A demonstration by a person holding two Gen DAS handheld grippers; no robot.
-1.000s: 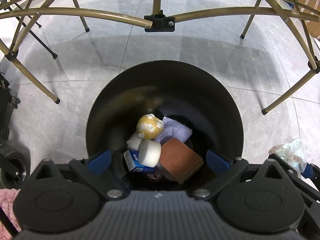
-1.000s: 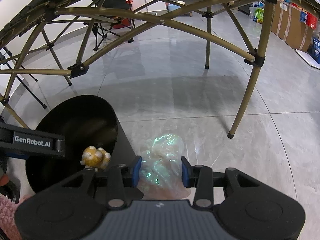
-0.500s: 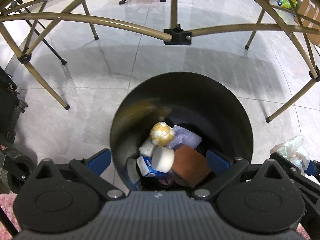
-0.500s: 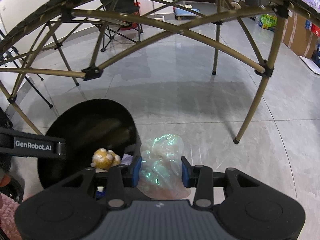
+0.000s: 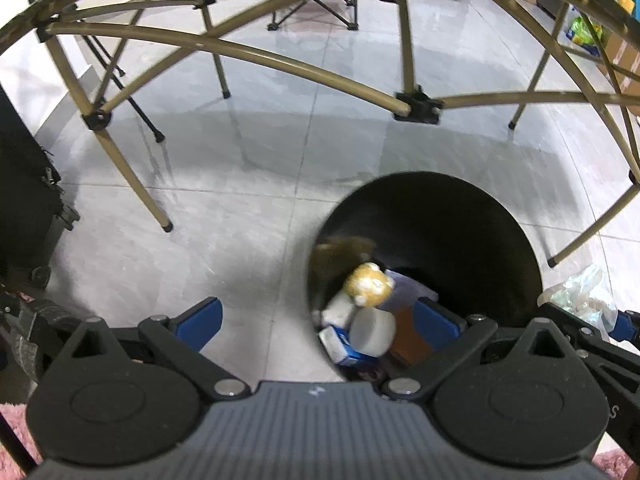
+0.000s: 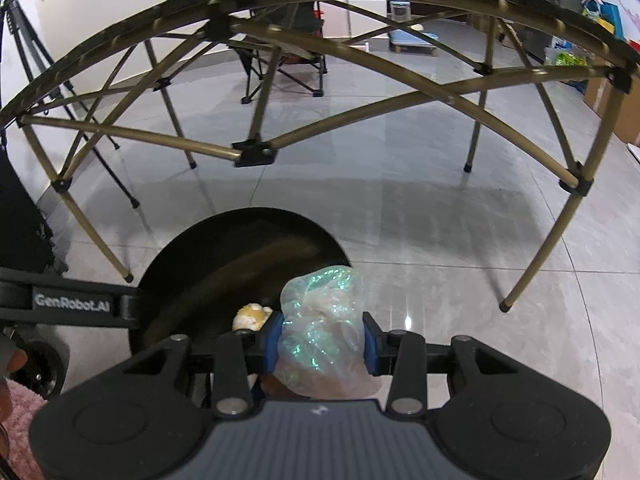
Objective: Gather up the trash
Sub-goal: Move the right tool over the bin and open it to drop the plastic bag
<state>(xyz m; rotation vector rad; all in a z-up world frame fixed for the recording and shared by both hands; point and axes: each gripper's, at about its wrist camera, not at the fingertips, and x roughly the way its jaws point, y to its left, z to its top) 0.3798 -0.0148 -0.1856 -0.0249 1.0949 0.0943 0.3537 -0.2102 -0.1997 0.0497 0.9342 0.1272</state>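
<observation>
A black round bin (image 5: pixel 460 216) stands on the grey tile floor. Inside lie a yellow crumpled ball (image 5: pixel 368 284), a white cup (image 5: pixel 372 334), a blue-and-white carton (image 5: pixel 340 346), a brown sponge (image 5: pixel 408 346) and a purple cloth (image 5: pixel 408 286). My left gripper (image 5: pixel 318 322) hangs open over the bin's left rim, nothing between its blue pads. My right gripper (image 6: pixel 323 342) is shut on a crumpled iridescent plastic bag (image 6: pixel 324 320), just right of the bin (image 6: pixel 240 248). That bag (image 5: pixel 580 292) also shows at the right edge of the left wrist view.
Bronze folding-table legs and cross braces (image 6: pixel 256 152) arch over the bin on all sides. A black case (image 5: pixel 24 200) stands at the left. A folding chair (image 6: pixel 280 64) and cardboard boxes (image 6: pixel 612 108) sit farther back. Pink fabric (image 6: pixel 20 420) shows at bottom left.
Both grippers have risen and drawn back, so the bin looks smaller and lower. In the left wrist view the bin has slid to the right. The right gripper kept hold of the bag.
</observation>
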